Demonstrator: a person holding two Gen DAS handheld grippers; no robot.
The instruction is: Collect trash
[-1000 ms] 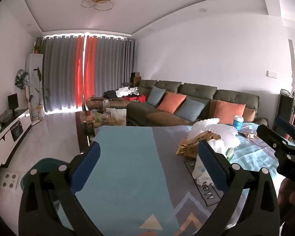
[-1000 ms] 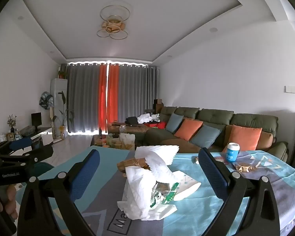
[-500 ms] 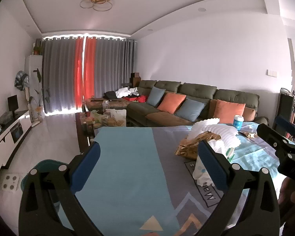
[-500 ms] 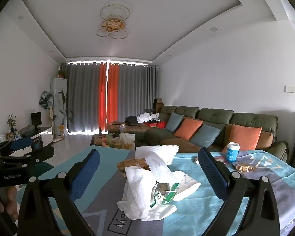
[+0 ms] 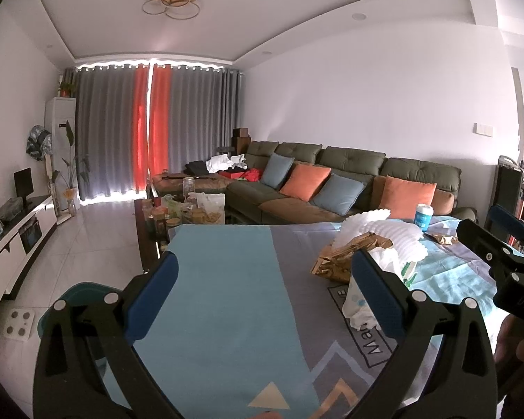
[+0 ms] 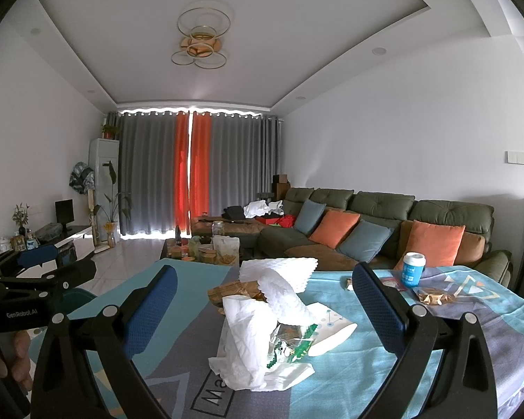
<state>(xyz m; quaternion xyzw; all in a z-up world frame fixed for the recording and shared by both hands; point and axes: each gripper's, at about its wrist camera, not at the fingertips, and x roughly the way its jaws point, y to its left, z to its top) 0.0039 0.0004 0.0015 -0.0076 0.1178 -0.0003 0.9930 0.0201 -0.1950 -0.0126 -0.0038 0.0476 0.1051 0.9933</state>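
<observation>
The worktop (image 6: 454, 352), under its teal and grey cloth, carries everything here, and the landmark is the trash pile (image 6: 272, 317) heaped near its middle. From the right wrist view that pile sits dead ahead: white foam netting on top, crumpled tissue and a printed wrapper below, brown wrapper at the back.

Right claw (image 6: 262, 309) is spread wide, nothing in it, hovering short of the pile. Left claw (image 5: 265, 295) is wide and empty too, aimed at bare cloth to the left of the pile, its right pad just overlapping the tissue in view.

Now the risks. That pile is loose and light, so a pinch on the foam alone would likely lift one piece and leave the rest behind. Push in too low and the pads could snag the cloth and drag it, pile and all.

Beyond the pile to the right stands a blue-and-white cup (image 6: 413, 274), upright; a dragged cloth could tip it. Nearer the pile than the cup lies a small gold wrapper (image 6: 433, 295), easy to overlook. There's a smaller scrap by the cup, probably a wrapper, though the view is too soft to say.

No bin is clearly visible, so where the trash goes is unsettled.
</observation>
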